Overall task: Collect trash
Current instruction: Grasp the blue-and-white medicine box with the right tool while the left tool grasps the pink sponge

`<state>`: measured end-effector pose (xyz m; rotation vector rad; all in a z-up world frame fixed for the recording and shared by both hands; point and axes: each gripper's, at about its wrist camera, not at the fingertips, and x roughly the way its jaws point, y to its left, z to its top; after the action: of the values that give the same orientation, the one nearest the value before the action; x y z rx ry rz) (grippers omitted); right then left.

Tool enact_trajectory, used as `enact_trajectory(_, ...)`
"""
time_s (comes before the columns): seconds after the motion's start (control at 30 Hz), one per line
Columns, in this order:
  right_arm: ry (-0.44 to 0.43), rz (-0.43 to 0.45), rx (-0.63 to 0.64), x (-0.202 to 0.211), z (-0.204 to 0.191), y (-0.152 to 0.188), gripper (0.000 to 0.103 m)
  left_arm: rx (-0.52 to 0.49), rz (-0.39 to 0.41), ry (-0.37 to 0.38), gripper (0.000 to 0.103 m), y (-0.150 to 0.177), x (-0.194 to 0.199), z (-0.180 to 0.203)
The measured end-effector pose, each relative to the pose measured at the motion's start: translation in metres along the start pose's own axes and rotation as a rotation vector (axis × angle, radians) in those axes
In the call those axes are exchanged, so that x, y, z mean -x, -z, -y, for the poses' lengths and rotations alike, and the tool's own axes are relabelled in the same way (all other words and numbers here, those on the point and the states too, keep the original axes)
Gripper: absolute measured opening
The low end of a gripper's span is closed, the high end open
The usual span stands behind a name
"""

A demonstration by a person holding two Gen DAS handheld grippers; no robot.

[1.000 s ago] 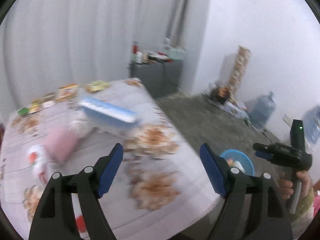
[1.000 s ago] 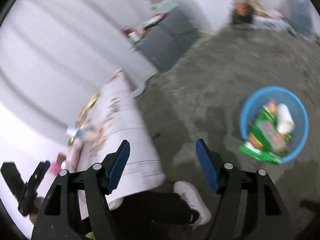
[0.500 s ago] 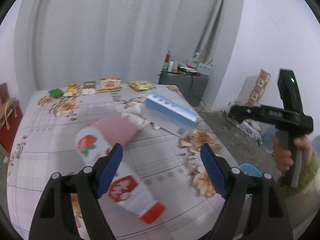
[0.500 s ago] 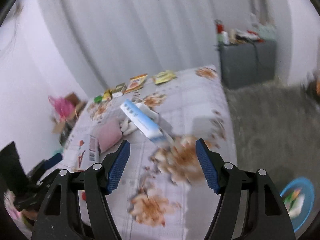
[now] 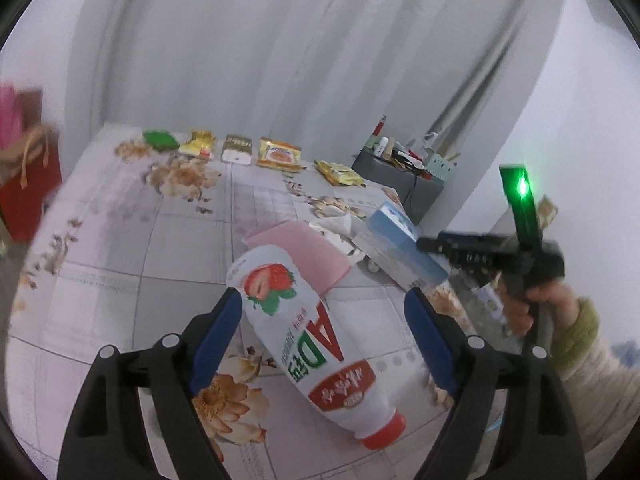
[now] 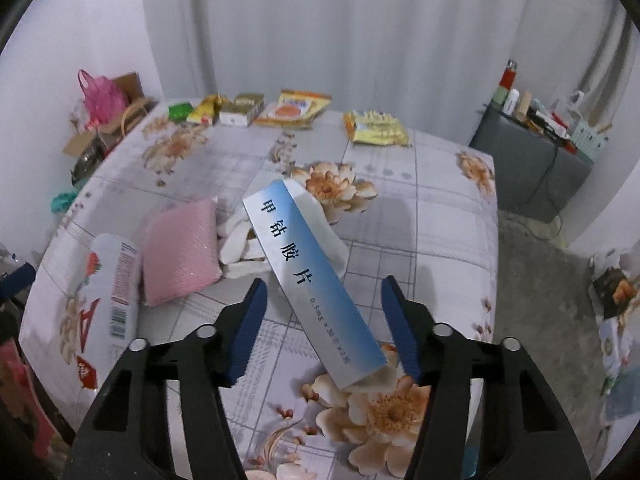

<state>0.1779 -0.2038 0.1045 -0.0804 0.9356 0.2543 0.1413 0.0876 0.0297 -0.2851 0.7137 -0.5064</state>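
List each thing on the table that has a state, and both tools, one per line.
Strawberry drink bottle: lying on its side, red cap on, between the left tool's open jaws.
Blue medicine box: lying tilted, near end flap open, between the right tool's jaws.
Left tool: open.
Right tool: closing, pads not touching the box.
Pink pouch: lying flat.

Both wrist views look steeply down, close over the flowered table (image 5: 120, 240), sharing its littered middle.

Bare flowered tablecloth (image 6: 448, 216) lies free right of the long blue-white cardboard box (image 6: 308, 276), while crumpled white tissues (image 6: 240, 240) and a pink square pouch (image 6: 180, 252) crowd its left.
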Motion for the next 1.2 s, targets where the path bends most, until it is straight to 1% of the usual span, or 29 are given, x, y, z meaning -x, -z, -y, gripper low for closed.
enact_trajectory(0.03,-0.006,-0.008,-0.008,-0.002,0.001,0.0,0.043,0.048,-0.011,0.019,0.081,-0.006,-0.005,-0.008)
enact_trajectory(0.07,-0.014,-0.015,-0.018,-0.004,0.002,0.001,0.04,0.074,-0.02,0.032,0.081,-0.01,-0.009,-0.013)
enact_trajectory(0.1,-0.015,-0.013,-0.026,-0.004,0.003,0.0,0.04,0.117,-0.038,0.052,0.081,-0.017,-0.016,-0.021)
enact_trajectory(0.2,-0.018,-0.012,-0.064,0.0,0.007,0.002,0.037,0.221,-0.086,0.075,0.081,-0.034,-0.038,-0.04)
enact_trajectory(0.27,-0.027,-0.007,-0.107,0.006,0.014,0.004,0.033,0.252,-0.102,0.093,0.081,-0.043,-0.049,-0.047)
enact_trajectory(0.3,-0.036,-0.005,-0.129,0.009,0.017,0.005,0.032,0.259,-0.128,0.097,0.081,-0.048,-0.058,-0.048)
enact_trajectory(0.37,-0.069,0.002,-0.191,0.018,0.027,0.01,0.03,0.251,-0.19,0.053,0.081,-0.055,-0.074,-0.048)
enact_trajectory(0.43,-0.104,0.009,-0.246,0.026,0.035,0.017,0.03,0.232,-0.241,0.026,0.081,-0.059,-0.088,-0.047)
enact_trajectory(0.5,-0.143,0.016,-0.3,0.033,0.043,0.025,0.03,0.223,-0.302,0.031,0.081,-0.063,-0.104,-0.046)
enact_trajectory(0.53,-0.158,0.02,-0.325,0.036,0.046,0.029,0.029,0.226,-0.348,0.024,0.081,-0.065,-0.116,-0.046)
enact_trajectory(0.57,-0.163,0.026,-0.34,0.039,0.046,0.033,0.029,0.226,-0.378,0.023,0.081,-0.066,-0.124,-0.046)
enact_trajectory(0.63,-0.16,0.042,-0.372,0.045,0.047,0.044,0.029,0.227,-0.467,0.031,0.081,-0.069,-0.146,-0.048)
enact_trajectory(0.7,-0.152,0.055,-0.394,0.05,0.046,0.051,0.029,0.253,-0.519,0.044,0.081,-0.07,-0.16,-0.051)
enact_trajectory(0.73,-0.147,0.061,-0.404,0.051,0.047,0.055,0.029,0.265,-0.556,0.067,0.081,-0.071,-0.17,-0.052)
enact_trajectory(0.8,-0.137,0.068,-0.424,0.053,0.048,0.062,0.029,0.287,-0.603,0.068,0.081,-0.072,-0.186,-0.054)
enact_trajectory(0.9,-0.132,0.072,-0.451,0.053,0.05,0.071,0.029,0.275,-0.624,0.049,0.081,-0.075,-0.2,-0.054)
enact_trajectory(1.07,-0.131,0.075,-0.468,0.053,0.051,0.08,0.029,0.251,-0.634,0.029,0.081,-0.084,-0.214,-0.048)
enact_trajectory(1.13,-0.135,0.074,-0.473,0.052,0.051,0.083,0.029,0.224,-0.652,0.0,0.081,-0.088,-0.22,-0.044)
enact_trajectory(1.2,-0.136,0.072,-0.478,0.051,0.05,0.085,0.029,0.205,-0.668,-0.027,0.084,-0.091,-0.225,-0.04)
